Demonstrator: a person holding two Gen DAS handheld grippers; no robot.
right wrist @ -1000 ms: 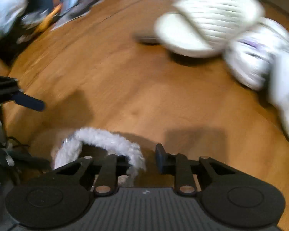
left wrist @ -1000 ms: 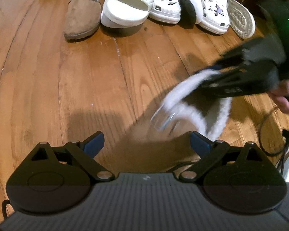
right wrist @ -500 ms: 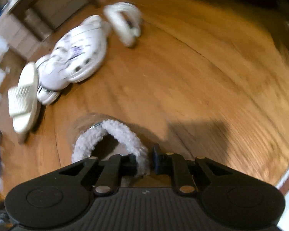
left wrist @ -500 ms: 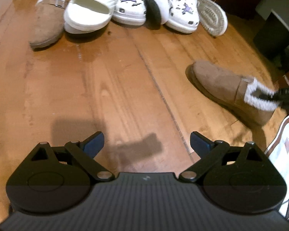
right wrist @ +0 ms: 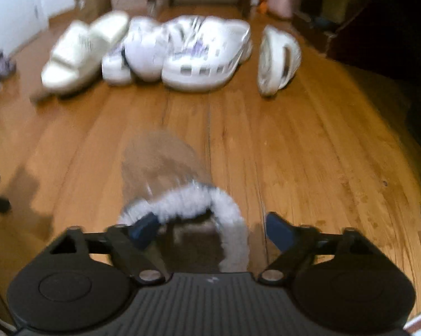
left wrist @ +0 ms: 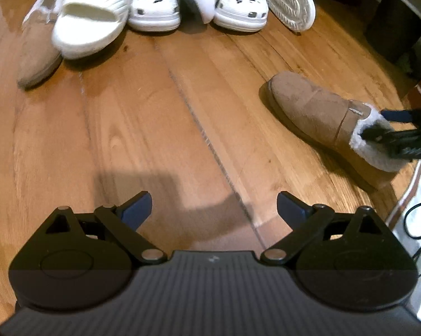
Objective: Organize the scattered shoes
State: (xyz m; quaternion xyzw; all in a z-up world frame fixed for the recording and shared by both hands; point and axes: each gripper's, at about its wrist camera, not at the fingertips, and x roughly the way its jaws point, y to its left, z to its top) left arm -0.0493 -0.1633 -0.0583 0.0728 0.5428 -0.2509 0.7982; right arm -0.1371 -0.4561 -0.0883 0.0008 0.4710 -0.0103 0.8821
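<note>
— How many shoes are counted, starting from the near side?

— Nearest, one tan slipper [left wrist: 317, 112] with a white fleece collar [right wrist: 199, 198] is seen, set flat on the wooden floor [left wrist: 154, 128], its toe turned toward the far row. It is well apart from the others. Farther away, a row is found: a second tan slipper [left wrist: 39, 56] at the left end, then one cream slide [left wrist: 90, 25] which partly lies over it, then two white clogs [left wrist: 157, 2] with purple charms, touching each other, and one more white shoe [left wrist: 290, 2] tipped on its side, so that its sole is shown. (A second cream slide seems to be under the first one in the right wrist view, but blur does not allow to be sure.)

— And how are the grippers held?

— The left gripper [left wrist: 213, 207] is pointed steeply down at bare floor; its jaws are held wide and nothing is between them. The right gripper [right wrist: 207, 228] is also tilted down, at the heel of the near slipper. Its jaws are opening, and the right side of the fleece collar is still between them, though the pads are no longer pressed on it: one finger [right wrist: 143, 228] is inside the shoe opening, the other is outside on the floor side.

— Is a hand visible?

— It cannot be told; only the tools are shown clearly.
</note>
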